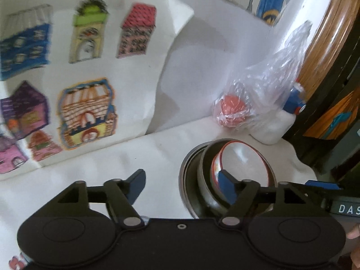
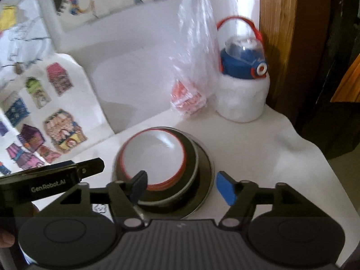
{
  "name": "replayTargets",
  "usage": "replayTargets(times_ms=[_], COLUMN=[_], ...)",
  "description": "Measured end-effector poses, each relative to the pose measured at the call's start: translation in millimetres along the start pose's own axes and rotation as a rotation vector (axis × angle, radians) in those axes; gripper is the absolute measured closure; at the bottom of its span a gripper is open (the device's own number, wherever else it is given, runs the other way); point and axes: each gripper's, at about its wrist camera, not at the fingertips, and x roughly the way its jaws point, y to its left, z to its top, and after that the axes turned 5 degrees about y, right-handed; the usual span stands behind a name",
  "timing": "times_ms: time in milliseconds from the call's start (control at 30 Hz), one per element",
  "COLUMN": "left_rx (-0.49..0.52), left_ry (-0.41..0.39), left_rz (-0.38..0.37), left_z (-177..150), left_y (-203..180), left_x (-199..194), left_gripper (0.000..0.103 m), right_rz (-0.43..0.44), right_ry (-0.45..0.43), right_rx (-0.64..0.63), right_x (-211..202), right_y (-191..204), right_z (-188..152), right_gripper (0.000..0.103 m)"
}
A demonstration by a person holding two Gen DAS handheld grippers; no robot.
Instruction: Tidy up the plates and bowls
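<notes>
White red-rimmed bowl [image 2: 155,157] nested in dark steel bowls [image 2: 198,180] — both grippers' fingers [image 2: 226,187] spread apart, empty.

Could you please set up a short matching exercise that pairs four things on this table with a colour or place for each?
Things:
1. Top bowl
2. Plastic bag
3. Bottle
4. Paper sheet with houses

Descriptions:
A. Clear and crinkled, with something red inside
B. Blue lid, red handle, white fuzzy sleeve
C. White inside with a red rim, nested in the dark dishes
D. Leaning against the wall at the left

Pairs: 1-C, 2-A, 3-B, 4-D
</notes>
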Motion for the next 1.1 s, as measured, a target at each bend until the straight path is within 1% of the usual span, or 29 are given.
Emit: replayTargets(times_ms=[33, 100, 167, 200, 233, 300, 367, 433, 533, 667, 833, 1000, 1100], left_rx=[-0.003, -0.005, -0.004, -0.006, -0.007, -0.004, -0.004, -0.012, -0.018, 0.000, 0.025, 0.063, 0.075], left_ry=[-0.013, -0.034, -0.057, -0.075, -0.093, -0.124, -0.145, -0.164, -0.196, -0.236, -0.311, -0.368, -0.400], left_rz=[0.002, 0.001, 0.000, 0.002, 0.004, 0.004, -0.005, -0.005, 0.003, 0.024, 0.053, 0.081, 0.084], left_z=[-3.9, -11.1, -19.9, -25.0, -30.1, -39.3, -48.9, -58.4, -71.9, -92.4, -122.7, -154.9, -174.3], left_y=[1.6, 4.6, 7.9, 9.7, 11.5, 14.3, 17.4, 20.6, 24.5, 26.6, 27.4, 27.1, 28.1], left_x=[-9.1, -24.8, -43.0, -52.8, -62.2, -78.9, -95.5, -110.0, -129.5, -153.4, -183.2, -203.4, -212.8], left_gripper=[0.023, 0.021, 0.015, 0.009, 0.006, 0.004, 0.004, 0.001, 0.001, 0.001, 0.001, 0.001, 0.001], right_rz=[0.001, 0.000, 0.003, 0.000, 0.000, 0.002, 0.010, 0.018, 0.027, 0.047, 0.047, 0.045, 0.044], right_ry=[-0.017, -0.055, -0.088, -0.104, -0.119, -0.144, -0.168, -0.194, -0.237, -0.289, -0.352, -0.392, -0.408], right_rx=[-0.004, -0.008, -0.013, -0.011, -0.010, -0.006, -0.001, 0.000, -0.007, 0.005, 0.003, -0.009, -0.018], right_x=[-7.0, -20.6, -32.5, -38.9, -45.1, -56.6, -68.4, -79.2, -95.3, -114.8, -134.9, -146.3, -150.1], right_y=[2.1, 8.5, 13.5, 15.8, 18.2, 21.5, 25.7, 29.8, 37.8, 44.9, 50.9, 55.8, 60.1], right_z=[-4.5, -13.9, -23.5, -28.2, -32.6, -41.1, -51.1, -61.2, -78.4, -103.0, -135.6, -170.5, -190.6], right_gripper=[0.023, 0.019, 0.015, 0.015, 0.014, 0.011, 0.007, 0.006, 0.004, 0.001, 0.000, 0.000, 0.000])
